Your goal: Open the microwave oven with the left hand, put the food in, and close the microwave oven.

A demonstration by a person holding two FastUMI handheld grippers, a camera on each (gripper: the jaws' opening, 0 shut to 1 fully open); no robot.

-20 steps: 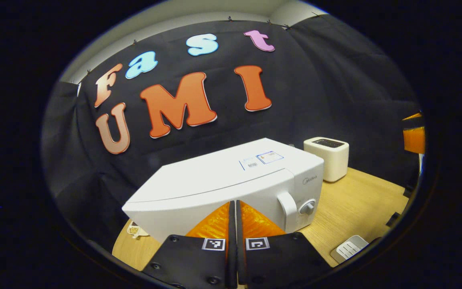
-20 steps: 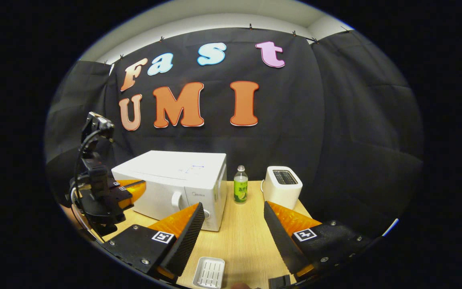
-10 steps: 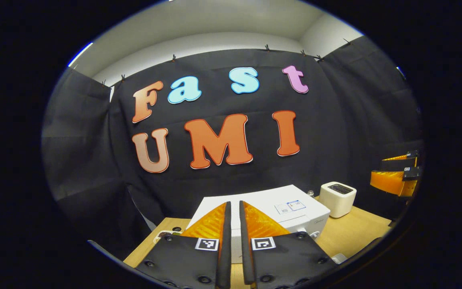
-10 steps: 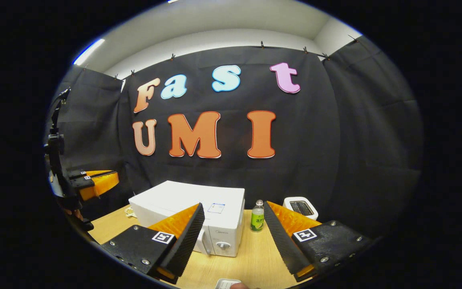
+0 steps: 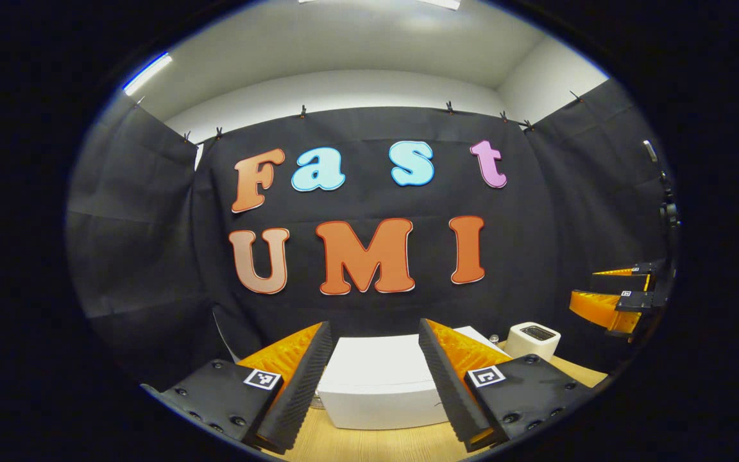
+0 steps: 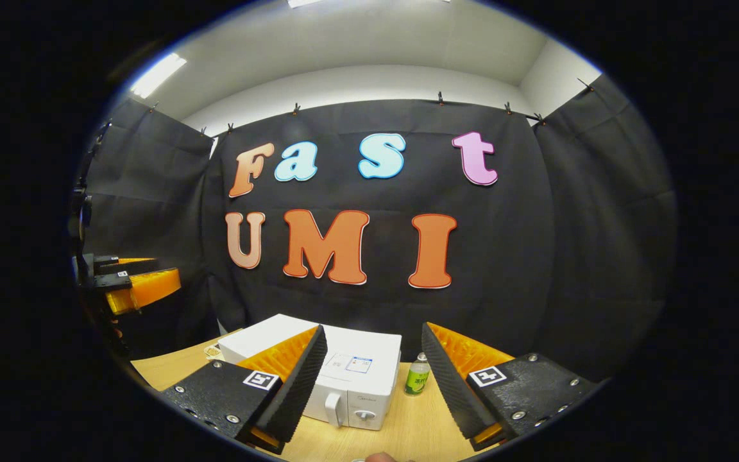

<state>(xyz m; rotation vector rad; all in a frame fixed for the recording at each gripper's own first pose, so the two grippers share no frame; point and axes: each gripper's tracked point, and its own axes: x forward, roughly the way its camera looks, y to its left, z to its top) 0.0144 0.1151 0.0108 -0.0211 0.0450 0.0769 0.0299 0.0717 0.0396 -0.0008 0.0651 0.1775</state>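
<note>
White and closed, the microwave oven sat on the wooden table, its door shut with the handle and a knob showing on the front in the right gripper view. Both grippers were raised above and short of it, touching nothing. The left gripper had its fingers spread wide apart and empty, the oven's top framed between them. The right gripper likewise held its fingers well apart with nothing between them. Each gripper also appeared at the edge of the other's view, off to the side and well clear of the oven.

A green bottle stood just beside the oven's right side, and a pale toaster stood farther right on the table. What served as the food could not be told from these views.

Judged from the shut door and empty fingers, either every step was finished or none had begun; the pictures alone could not settle which. If unstarted, the left gripper had yet to reach the handle.
</note>
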